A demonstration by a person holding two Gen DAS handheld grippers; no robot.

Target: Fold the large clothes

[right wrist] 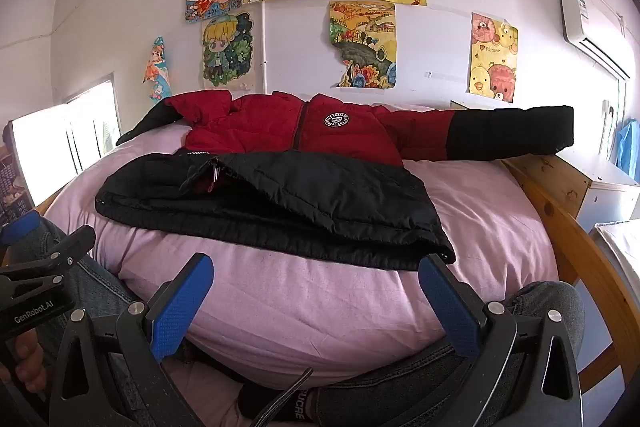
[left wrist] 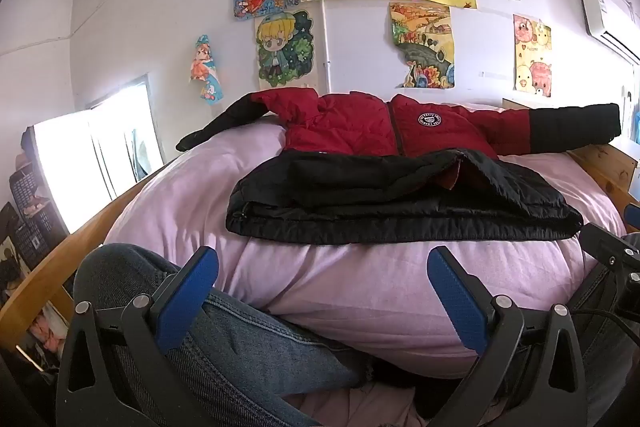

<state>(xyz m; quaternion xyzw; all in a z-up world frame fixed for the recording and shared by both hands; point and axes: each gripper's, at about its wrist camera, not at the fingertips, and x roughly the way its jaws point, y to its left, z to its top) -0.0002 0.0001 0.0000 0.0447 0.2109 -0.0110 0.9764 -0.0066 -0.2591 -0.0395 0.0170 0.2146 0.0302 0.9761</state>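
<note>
From my left wrist view, the left tongs (left wrist: 322, 287) stand spread wide with nothing between the blue pads, hovering low over the near edge of the bed (left wrist: 360, 291), above my denim-clad knee (left wrist: 224, 339). The jacket (left wrist: 400, 179) lies ahead and slightly up-frame, apart from the pads, with its long axis running left to right across the bed, sleeve to sleeve. Its black hem faces me and the near left hem corner (left wrist: 240, 217) sits ahead of the left pad, so I judge this hand is the nearer one for that corner. The jacket is a padded one, red over the chest with a round white badge, black in the lower body and sleeve ends; the lower part looks already doubled over in a thick layer, and the zip front gapes a little, showing red lining. From my right wrist view, the right tongs (right wrist: 314, 285) are likewise spread and empty, above the pink sheet. Here the near right hem corner (right wrist: 444, 251) lies just beside the tip of the right pad, though I cannot tell whether they touch. The right sleeve (right wrist: 500, 133) stretches out over the wooden bed rail (right wrist: 560, 211), well apart from the tongs. At the left edge I see the other gripper's body in a hand. I judge the next reach goes forward to the hem corners.
</note>
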